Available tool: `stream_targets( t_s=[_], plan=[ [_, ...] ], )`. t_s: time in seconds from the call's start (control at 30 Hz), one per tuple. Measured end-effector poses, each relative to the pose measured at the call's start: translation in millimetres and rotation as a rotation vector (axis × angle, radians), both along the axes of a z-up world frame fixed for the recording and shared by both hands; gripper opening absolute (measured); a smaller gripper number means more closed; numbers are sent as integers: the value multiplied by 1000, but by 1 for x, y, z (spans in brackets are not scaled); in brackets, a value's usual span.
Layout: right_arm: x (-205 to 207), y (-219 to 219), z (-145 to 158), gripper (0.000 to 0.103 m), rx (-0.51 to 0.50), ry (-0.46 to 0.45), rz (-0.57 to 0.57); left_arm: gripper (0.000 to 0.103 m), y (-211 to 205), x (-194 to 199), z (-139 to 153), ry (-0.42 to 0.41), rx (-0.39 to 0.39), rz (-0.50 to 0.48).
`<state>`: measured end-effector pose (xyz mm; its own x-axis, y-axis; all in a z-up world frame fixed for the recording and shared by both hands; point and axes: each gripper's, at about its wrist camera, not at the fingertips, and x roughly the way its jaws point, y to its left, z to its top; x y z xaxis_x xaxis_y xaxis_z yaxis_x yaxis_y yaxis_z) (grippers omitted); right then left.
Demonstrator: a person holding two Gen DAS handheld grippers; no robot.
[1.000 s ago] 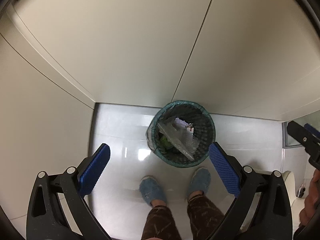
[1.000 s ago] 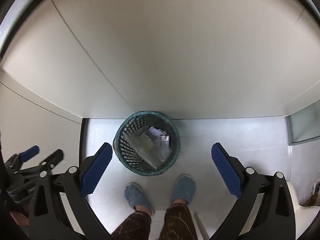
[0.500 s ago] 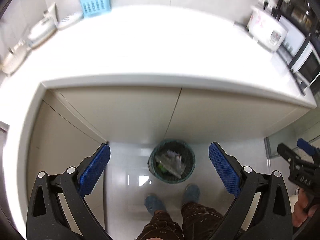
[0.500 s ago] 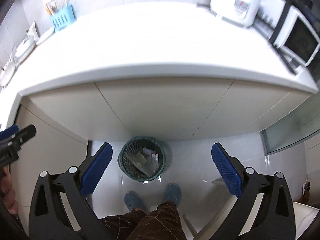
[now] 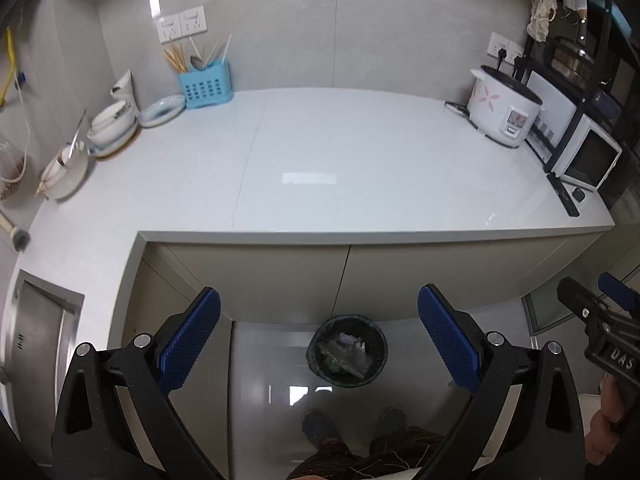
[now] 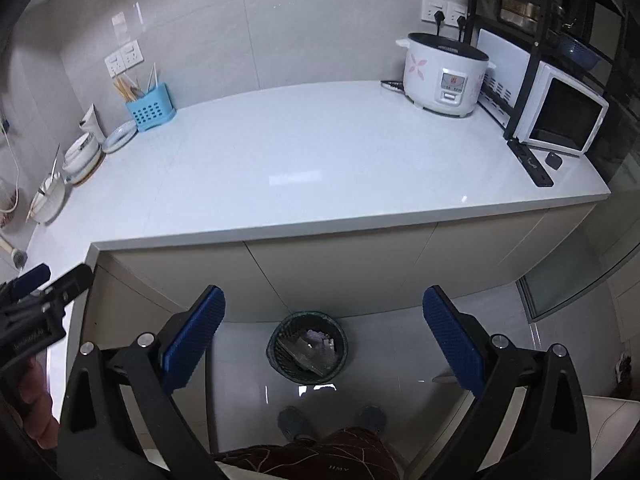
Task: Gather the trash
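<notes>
Trash bin (image 5: pixel 347 351) sits full on the floor.
You hold both claws, left (image 5: pixel 319 338) and right (image 6: pixel 324 340), wide open above it.

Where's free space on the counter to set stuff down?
The middle of the white countertop is bare, from the blue utensil caddy across to the white rice cooker. It is crowded along the left edge with stacked bowls, and at right by the white microwave.
</notes>
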<state>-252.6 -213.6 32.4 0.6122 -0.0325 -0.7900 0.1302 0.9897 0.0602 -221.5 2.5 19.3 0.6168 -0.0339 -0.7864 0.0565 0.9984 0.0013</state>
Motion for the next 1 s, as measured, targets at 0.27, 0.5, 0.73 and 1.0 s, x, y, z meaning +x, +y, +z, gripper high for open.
stream_targets(
  t_s=[0.27,0.5,0.73,1.0],
  plan=[
    [-4,-5,10,95,-7,6,55,97,-18,-14,8,-4,8,23],
    [-3,-6,10,95,-35,-4,83,97,-22,-18,7,8,-1,52],
    [-2,-8,12,95,-61,-6,103,97,-27,-20,5,20,-6,60],
    [-1,-11,12,95,-61,-2,104,97,-30,-20,4,22,-8,57]
  ],
)
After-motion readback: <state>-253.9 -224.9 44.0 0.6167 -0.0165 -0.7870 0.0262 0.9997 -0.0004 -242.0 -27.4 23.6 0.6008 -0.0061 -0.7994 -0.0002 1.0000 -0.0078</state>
